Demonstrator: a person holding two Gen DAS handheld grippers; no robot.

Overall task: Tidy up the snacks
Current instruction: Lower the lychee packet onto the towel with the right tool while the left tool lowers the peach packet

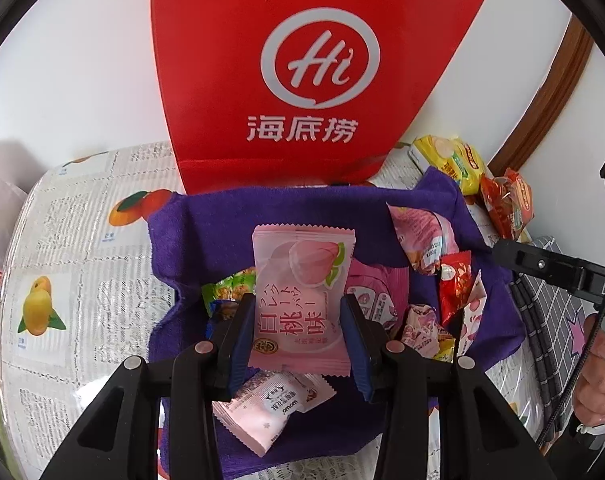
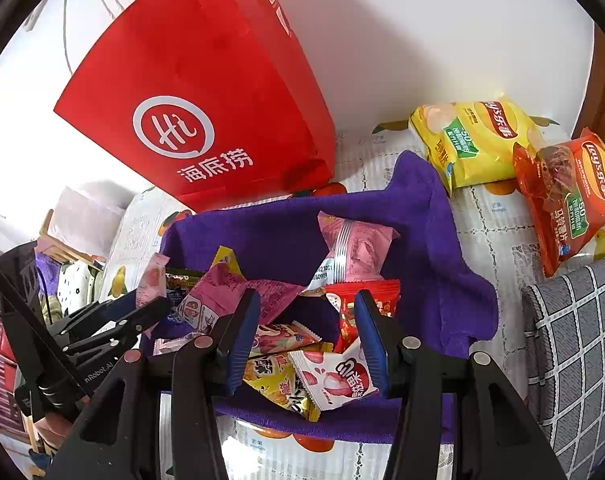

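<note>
One pale-pink peach-printed snack packet (image 1: 300, 300)

Your purple towel (image 1: 222, 240) is fuzzy matt cloth. The red bag (image 1: 302, 60) looks like matt paper, creased. Your peach snack packet (image 1: 302, 296) is glossy plastic film; the yellow chip bag (image 2: 474, 140) and orange chip bag (image 2: 570, 196) are shiny, crinkled foil-like plastic. The tablecloth (image 1: 82, 240) has a smooth, glossy plastic sheen. Gripper pads (image 2: 242, 340) are ribbed blue rubbery plastic.
</note>
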